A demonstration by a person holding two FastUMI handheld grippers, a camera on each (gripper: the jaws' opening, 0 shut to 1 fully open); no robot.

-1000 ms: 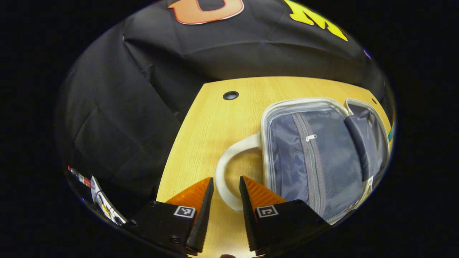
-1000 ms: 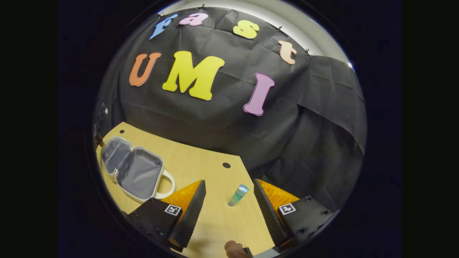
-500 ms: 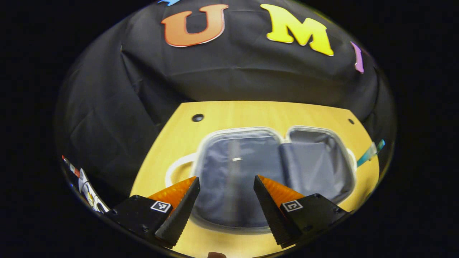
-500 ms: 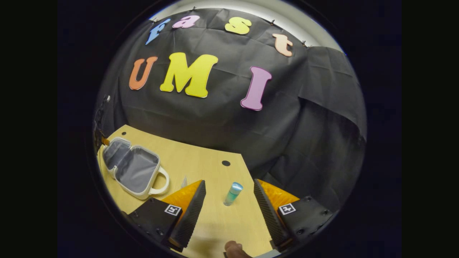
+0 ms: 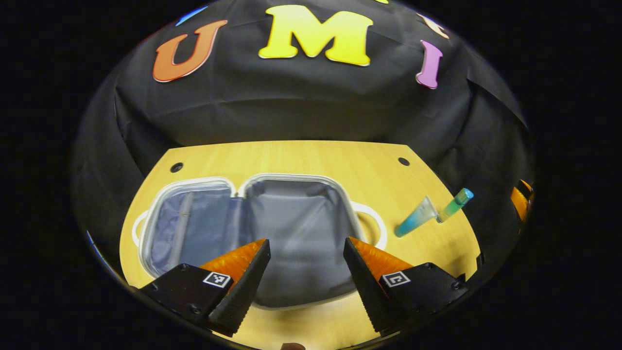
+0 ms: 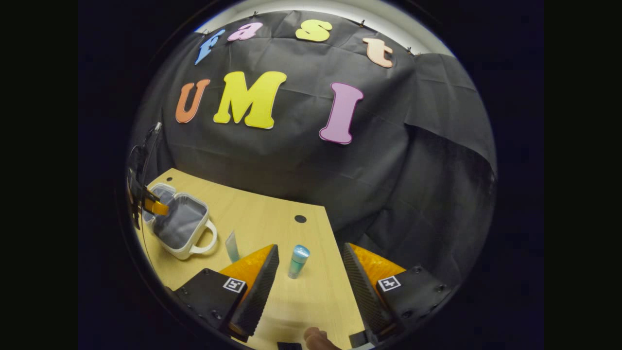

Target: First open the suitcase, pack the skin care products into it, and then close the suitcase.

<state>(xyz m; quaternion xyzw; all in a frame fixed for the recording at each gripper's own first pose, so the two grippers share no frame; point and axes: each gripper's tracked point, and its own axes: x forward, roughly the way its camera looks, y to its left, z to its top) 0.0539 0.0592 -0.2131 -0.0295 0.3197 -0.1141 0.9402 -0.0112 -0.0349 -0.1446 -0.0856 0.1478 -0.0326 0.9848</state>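
The suitcase lies fully open on the desk, both lined halves flat and facing up, one handle loop at each outer end. This layout presents the widest possible opening, so the opening step is judged complete and packing is the step in hand.

Left gripper: fingers apart, holding nothing, poised above the near edge of the suitcase. It also shows in the right gripper view, at the far end of the suitcase.

Right gripper: fingers apart, holding nothing. The capped bottle stands upright on the desk between the fingers but farther out, touching neither. The wide gap suits a grasp across the bottle body.

Skin care products: none is in the suitcase yet. In the left gripper view a flat tube lies on the desk just right of the suitcase's right handle, with the bottle just beyond it. In the right gripper view the tube lies between the suitcase and the bottle.

Changes from one second earlier:
- The left gripper has let go of the left handle loop, which then sat between its fingers, and swung toward the middle of the suitcase; its fingers now stand wider.
- The right gripper has drawn nearer the bottle; the suitcase looks smaller and the tube has come into its view.
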